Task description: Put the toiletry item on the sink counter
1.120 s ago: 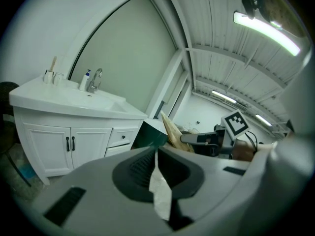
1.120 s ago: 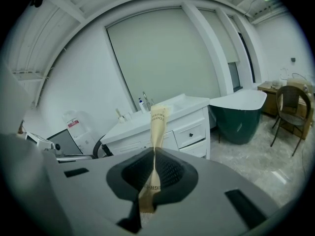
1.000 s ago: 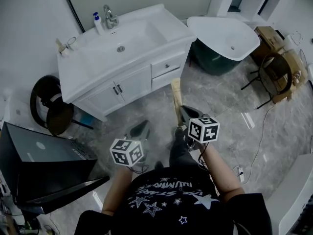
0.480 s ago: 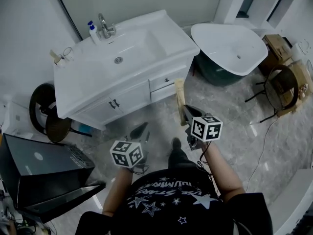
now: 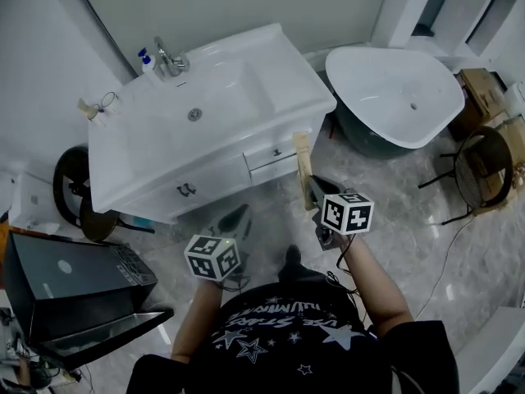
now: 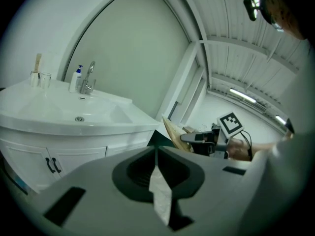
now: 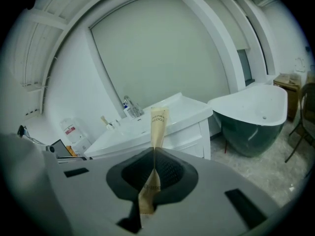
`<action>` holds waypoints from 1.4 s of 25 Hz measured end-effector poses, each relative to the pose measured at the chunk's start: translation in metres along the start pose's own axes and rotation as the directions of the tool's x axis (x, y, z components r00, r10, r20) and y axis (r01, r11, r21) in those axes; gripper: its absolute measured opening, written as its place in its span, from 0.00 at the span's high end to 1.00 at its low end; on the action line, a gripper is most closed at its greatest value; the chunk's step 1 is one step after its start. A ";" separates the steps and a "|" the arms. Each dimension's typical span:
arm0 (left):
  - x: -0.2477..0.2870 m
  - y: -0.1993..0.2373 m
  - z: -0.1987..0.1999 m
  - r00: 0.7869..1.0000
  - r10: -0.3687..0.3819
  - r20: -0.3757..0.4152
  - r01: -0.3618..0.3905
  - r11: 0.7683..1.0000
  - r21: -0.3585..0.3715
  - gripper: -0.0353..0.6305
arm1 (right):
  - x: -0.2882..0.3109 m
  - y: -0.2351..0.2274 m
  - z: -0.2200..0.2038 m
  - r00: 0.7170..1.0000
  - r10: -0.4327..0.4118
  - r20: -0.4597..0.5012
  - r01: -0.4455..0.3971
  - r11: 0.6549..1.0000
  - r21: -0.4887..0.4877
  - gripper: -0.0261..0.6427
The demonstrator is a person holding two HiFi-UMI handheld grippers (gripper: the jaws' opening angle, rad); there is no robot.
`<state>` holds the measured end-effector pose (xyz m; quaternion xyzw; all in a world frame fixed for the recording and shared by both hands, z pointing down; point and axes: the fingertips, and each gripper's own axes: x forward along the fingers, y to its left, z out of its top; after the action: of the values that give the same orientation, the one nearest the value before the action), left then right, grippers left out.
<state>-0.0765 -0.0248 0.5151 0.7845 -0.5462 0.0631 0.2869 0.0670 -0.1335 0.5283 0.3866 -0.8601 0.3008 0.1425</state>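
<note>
The right tongs (image 5: 312, 191) are seen clamped on the toiletry item, a slim tan toothbrush packet (image 5: 302, 158). In the right gripper view it is pinched at its lower middle (image 7: 158, 124), with the printed end standing up past the tips and the tail hanging down towards the camera. That grip looks chosen so that the long end can be laid down first. The packet is in the air over the tiled floor, in front of the vanity's drawers. It is not yet over the sink surface (image 5: 287, 72).

The left tongs (image 5: 235, 216) are held low and to the side with the jaws together. In the left gripper view a pale scrap (image 6: 160, 195) is caught in the seam, and what it is cannot be made out. This side seems to be parked out of the way, with no part in the carry.

The back corner of the surface is taken by a faucet (image 5: 168, 58) and a soap bottle (image 5: 146, 58), and a glass cup (image 5: 102, 103) stands at the far left end. The bare stretch to the right of the basin, nearest the packet, is judged the likeliest landing spot. A bathtub (image 5: 394, 89) is noted off to the right, well apart from the path.
</note>
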 end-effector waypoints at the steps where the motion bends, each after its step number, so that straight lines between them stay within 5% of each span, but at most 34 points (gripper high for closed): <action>1: 0.005 0.000 0.004 1.000 0.008 0.002 -0.008 1.000 0.001 0.90 | 0.003 -0.005 0.004 1.000 0.007 -0.005 -0.007 1.000 0.000 0.93; 14: 0.058 0.002 0.032 0.994 0.106 0.011 -0.106 0.994 0.008 0.90 | 0.041 -0.059 0.042 0.997 0.072 -0.034 -0.073 0.997 -0.005 0.93; 23: 0.043 0.016 0.037 0.985 0.170 0.035 -0.169 0.985 -0.032 0.90 | 0.059 -0.046 0.028 0.990 0.114 -0.088 -0.113 0.994 0.012 0.93; 35: 0.084 0.030 0.059 0.993 0.111 0.032 -0.110 0.994 -0.007 0.90 | 0.071 -0.070 0.048 0.997 0.051 -0.060 -0.050 0.999 0.022 0.93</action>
<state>-0.0828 -0.1319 0.5122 0.7532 -0.5934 0.0650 0.2763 0.0718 -0.2413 0.5537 0.3569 -0.8617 0.3248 0.1569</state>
